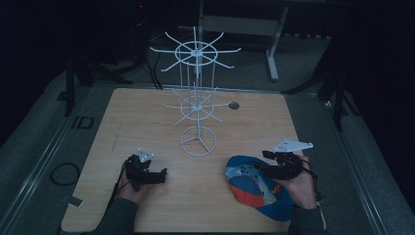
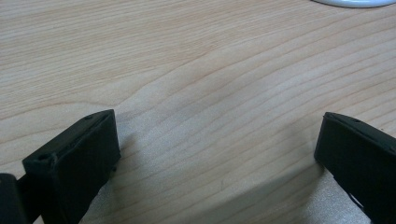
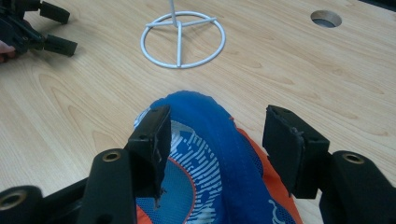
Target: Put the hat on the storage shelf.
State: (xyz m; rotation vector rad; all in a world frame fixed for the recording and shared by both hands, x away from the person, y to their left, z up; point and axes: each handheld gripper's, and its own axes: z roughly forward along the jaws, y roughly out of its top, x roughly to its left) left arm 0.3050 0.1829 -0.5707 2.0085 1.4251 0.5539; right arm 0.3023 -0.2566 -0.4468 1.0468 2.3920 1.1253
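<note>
The blue and orange fabric cap (image 1: 257, 188) lies near the table's (image 1: 147, 117) front right corner, its blue brim toward the centre. The white wire display rack (image 1: 196, 98) stands mid-table, well apart from the cap; nothing lies between them. The right claw (image 3: 215, 140), held low in the person's hand, straddles the cap's raised brim, jaws wide, not gripping. The left claw (image 2: 217, 149) rests near the front left edge, jaws wide over bare wood.
</note>
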